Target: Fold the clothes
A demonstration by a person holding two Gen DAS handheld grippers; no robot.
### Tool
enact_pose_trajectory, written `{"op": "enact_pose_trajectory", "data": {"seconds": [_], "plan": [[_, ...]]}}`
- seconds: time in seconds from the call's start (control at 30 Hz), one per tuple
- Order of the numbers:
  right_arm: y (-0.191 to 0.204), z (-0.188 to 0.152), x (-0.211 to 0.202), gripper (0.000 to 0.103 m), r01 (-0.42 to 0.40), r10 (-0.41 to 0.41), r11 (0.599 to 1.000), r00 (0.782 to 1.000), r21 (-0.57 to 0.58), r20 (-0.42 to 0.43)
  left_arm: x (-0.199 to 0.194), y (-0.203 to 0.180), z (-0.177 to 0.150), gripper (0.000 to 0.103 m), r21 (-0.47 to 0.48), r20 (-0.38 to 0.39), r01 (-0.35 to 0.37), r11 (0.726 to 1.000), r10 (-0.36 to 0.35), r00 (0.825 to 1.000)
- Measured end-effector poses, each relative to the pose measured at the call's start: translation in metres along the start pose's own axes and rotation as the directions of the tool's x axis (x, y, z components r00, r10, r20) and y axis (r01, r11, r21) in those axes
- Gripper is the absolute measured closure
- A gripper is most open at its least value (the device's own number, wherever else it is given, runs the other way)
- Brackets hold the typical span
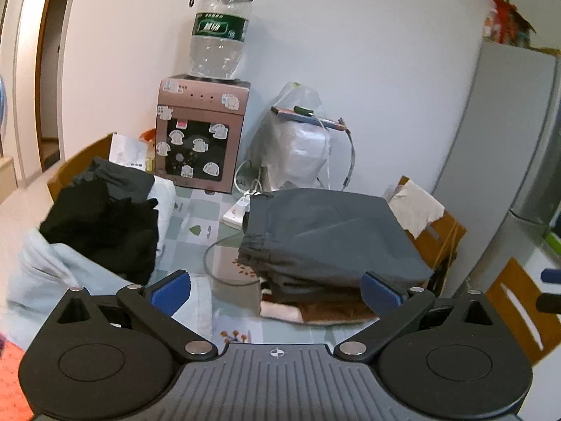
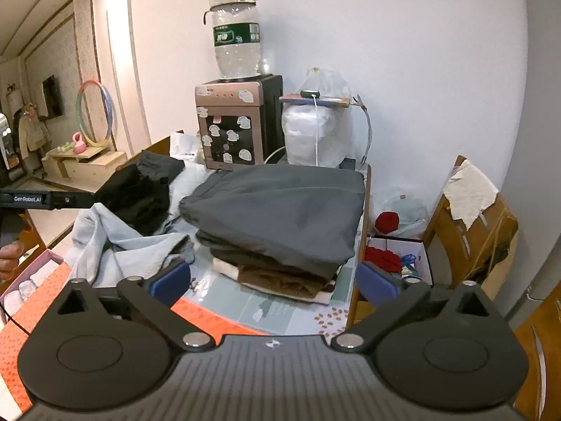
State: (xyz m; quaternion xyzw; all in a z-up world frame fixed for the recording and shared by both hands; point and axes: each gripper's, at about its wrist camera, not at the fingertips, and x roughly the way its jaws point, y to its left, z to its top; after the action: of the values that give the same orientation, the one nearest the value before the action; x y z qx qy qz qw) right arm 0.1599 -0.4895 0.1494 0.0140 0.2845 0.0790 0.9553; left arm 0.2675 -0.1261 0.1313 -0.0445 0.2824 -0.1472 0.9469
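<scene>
Blue-padded left gripper [image 1: 276, 289] fills the foreground of its own view, jaws spread wide with nothing between them; right gripper [image 2: 275, 282] likewise wide apart and empty. No earlier frame, so nothing noted on jaw motion. Both point down toward the glass-topped table with a green-checked cloth under the glass [image 1: 196, 217]. Folded dark grey trousers [image 2: 280, 207] lie on top of a stack of folded garments, brown and cream layers [image 2: 280, 280] showing beneath, on the right side of the table. To the left sits the unfolded heap: a crumpled black garment [image 1: 105, 224] over a pale blue-grey sweatshirt [image 2: 115, 238], partly draped off the near edge. Behind stand a rose-gold water dispenser with cartoon stickers [image 1: 200, 133] and its upturned clear bottle [image 1: 219, 35]. Judgement: one fold cycle looks complete, grey item stacked and released; step in hand is the transition to the next garment. Next move calls for both grippers swinging left, picking one piece off the heap, likely the black one on top, and spreading it flat on clear table before folding. Risk: dragging the sweatshirt along.
</scene>
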Motion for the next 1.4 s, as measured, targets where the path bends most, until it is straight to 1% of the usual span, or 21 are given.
{"op": "enact_pose_trajectory", "data": {"seconds": [0.1,0.2,0.33,0.43,0.5,0.73,0.87,1.0,1.1,1.17,1.27,1.4], "plan": [[0.027,-0.011,-0.015,0.000,0.034,-0.034,0.999,0.999,0.000,0.007,-0.021,0.002,-0.010,0.000,0.037,0.010,0.027,0.999,-0.027,1.000],[0.057,-0.024,-0.024,0.000,0.070,-0.070,0.997,0.997,0.024,0.017,-0.037,0.010,-0.019,0.000,0.056,-0.006,0.069,0.996,-0.069,0.998],[0.097,-0.042,-0.028,0.000,0.099,-0.102,0.992,0.995,0.082,0.023,-0.054,0.024,-0.031,0.000,0.100,-0.056,0.122,0.987,-0.117,0.992],[0.128,-0.058,-0.026,0.000,0.116,-0.120,0.985,0.992,0.125,0.026,-0.059,0.036,-0.042,0.000,0.132,-0.130,0.190,0.973,-0.173,0.976],[0.148,-0.068,-0.022,0.000,0.137,-0.141,0.980,0.990,0.144,0.021,-0.064,0.046,-0.052,0.000,0.134,-0.150,0.203,0.970,-0.183,0.972],[0.209,-0.103,-0.004,0.000,0.181,-0.182,0.965,0.983,0.188,-0.012,-0.076,0.078,-0.092,0.000,0.180,-0.172,0.188,0.965,-0.158,0.972],[0.232,-0.117,0.003,0.000,0.188,-0.189,0.951,0.982,0.243,-0.019,-0.079,0.094,-0.108,0.000,0.175,-0.186,0.179,0.968,-0.146,0.972],[0.249,-0.130,0.008,0.000,0.198,-0.200,0.932,0.979,0.303,-0.025,-0.082,0.108,-0.122,0.000,0.148,-0.199,0.180,0.973,-0.148,0.969],[0.259,-0.140,0.014,0.000,0.227,-0.224,0.918,0.973,0.324,-0.046,-0.082,0.115,-0.133,0.000,0.127,-0.206,0.172,0.977,-0.144,0.968],[0.264,-0.146,0.019,0.000,0.241,-0.232,0.914,0.970,0.326,-0.067,-0.079,0.117,-0.138,0.000,0.129,-0.218,0.167,0.977,-0.136,0.966],[0.272,-0.154,0.027,0.000,0.252,-0.237,0.914,0.968,0.318,-0.084,-0.077,0.118,-0.143,0.000,0.142,-0.223,0.143,0.979,-0.109,0.969],[0.279,-0.159,0.034,0.000,0.260,-0.243,0.914,0.966,0.312,-0.092,-0.078,0.120,-0.149,0.000,0.139,-0.226,0.140,0.980,-0.106,0.968]]}}
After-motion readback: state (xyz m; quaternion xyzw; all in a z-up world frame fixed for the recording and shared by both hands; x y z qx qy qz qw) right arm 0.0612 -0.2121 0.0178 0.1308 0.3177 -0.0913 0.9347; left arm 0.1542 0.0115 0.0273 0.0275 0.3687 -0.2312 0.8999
